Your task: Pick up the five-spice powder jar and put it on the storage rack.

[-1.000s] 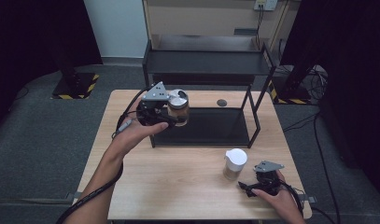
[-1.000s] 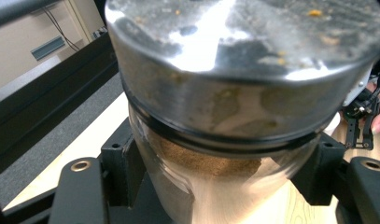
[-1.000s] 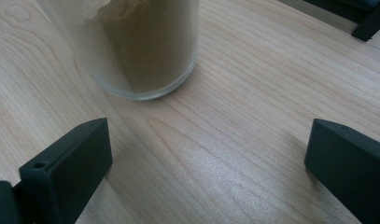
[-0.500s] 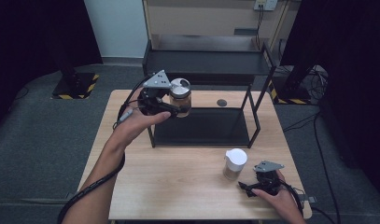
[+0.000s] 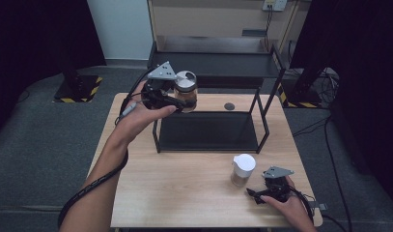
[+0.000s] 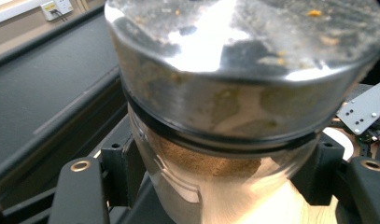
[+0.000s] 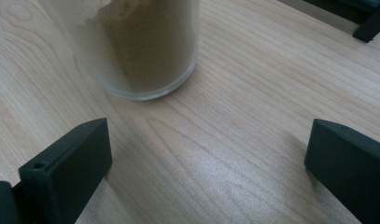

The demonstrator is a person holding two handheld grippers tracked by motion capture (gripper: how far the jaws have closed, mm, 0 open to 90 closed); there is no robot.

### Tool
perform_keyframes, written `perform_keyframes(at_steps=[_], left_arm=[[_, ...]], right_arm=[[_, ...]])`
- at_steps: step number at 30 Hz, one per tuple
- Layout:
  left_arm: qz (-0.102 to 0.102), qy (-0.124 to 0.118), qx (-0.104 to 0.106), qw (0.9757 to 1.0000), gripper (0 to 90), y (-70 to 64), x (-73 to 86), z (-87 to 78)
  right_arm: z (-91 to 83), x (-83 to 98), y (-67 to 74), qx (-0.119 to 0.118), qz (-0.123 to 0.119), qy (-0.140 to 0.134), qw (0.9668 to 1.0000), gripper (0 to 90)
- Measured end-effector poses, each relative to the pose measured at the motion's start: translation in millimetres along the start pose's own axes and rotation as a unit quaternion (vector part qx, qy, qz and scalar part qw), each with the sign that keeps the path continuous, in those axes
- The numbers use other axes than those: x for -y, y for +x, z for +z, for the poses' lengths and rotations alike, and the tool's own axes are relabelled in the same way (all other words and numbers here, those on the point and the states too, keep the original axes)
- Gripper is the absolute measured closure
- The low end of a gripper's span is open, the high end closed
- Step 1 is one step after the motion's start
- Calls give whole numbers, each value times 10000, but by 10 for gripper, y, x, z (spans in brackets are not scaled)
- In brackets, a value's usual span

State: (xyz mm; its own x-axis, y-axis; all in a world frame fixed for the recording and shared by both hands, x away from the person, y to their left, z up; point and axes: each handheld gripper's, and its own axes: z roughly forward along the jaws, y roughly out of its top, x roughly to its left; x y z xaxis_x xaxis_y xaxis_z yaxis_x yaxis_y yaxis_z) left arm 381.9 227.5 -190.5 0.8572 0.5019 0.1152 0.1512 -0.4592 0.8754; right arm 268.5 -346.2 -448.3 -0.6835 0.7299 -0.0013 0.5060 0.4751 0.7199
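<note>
Silver-lidded jar (image 5: 186,90) is clamped in the left gripper (image 5: 177,99), jaws closed on the glass body just under the lid, seen up close in the left gripper view (image 6: 225,140). Jar is held in the air at about 11 o'clock of the bench (image 5: 184,193), above the left front corner of the black rack (image 5: 208,130).

Risks:
- Glass is smooth and rounded; grip is taken high, near the lid. Slip or tilt is likely if the wrist is rolled, and the powder weight sits below the pads.
- Rack's left post (image 5: 156,137) and top shelf edge (image 5: 218,65) are close; the jar base could be clipped on entry and knocked out.
- Lid seating can't be judged from here, possibly loose; spill if tipped.

Right gripper (image 5: 264,193) rests on the bench at 5 o'clock, jaws wide apart, nothing held. White-lidded jar (image 5: 243,170) stands just beside it (image 7: 141,46); it could be toppled by a careless nudge.
</note>
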Motion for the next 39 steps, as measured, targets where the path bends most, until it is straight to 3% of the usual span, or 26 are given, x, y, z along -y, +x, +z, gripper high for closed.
perform_keyframes(at_steps=[11,23,31,39], left_arm=[[-69,-16,-206,9998,296,41,-192,-78],[-200,-70,-453,9987,296,62,-408,-37],[-358,-12,-764,9964,296,72,-548,43],[-560,43,-1101,9923,296,121,-639,143]], right_arm=[[0,0,-2,-4,-2,0,10000,13],[0,-1,-3,-5,-4,1,10000,14],[0,-1,-6,-9,-17,3,10000,13],[0,-3,-9,-18,-12,6,10000,13]])
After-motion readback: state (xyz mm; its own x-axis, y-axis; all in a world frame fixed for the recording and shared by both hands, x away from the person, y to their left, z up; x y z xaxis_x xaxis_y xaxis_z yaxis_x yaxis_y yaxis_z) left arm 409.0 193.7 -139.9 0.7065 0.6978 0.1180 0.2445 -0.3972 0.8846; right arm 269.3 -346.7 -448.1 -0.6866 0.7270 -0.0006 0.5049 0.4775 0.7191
